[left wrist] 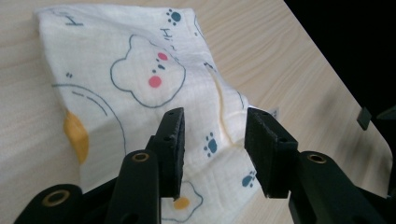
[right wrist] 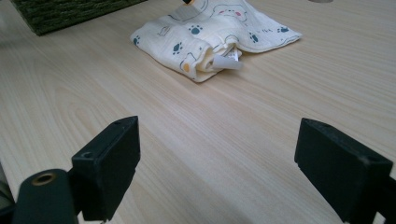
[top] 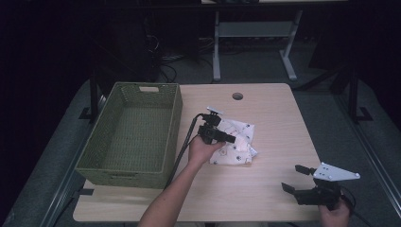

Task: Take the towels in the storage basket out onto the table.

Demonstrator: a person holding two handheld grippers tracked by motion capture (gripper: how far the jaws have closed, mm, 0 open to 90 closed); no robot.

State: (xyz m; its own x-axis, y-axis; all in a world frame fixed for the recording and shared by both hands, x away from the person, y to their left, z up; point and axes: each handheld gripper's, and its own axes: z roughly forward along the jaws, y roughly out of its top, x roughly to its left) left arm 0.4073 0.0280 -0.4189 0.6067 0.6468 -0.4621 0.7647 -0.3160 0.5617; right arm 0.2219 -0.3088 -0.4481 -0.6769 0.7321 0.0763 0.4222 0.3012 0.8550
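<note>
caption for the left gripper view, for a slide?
Left tongs open, jaws poised over a folded bear-print cloth on the wooden table.

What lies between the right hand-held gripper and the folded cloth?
Nothing: bare tabletop runs from the right hand-held gripper to the cloth, as its own view shows.

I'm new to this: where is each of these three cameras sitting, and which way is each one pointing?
High view: above the person's side, facing forward and down on the table, green basket, folded cloth; both forearms and each hand-held gripper show, left, right.
Left gripper view: rides that gripper, close over the cloth; its open jaws show.
Right gripper view: low, facing across the table toward the cloth; wide-open jaws show.
All share the cloth.
</note>
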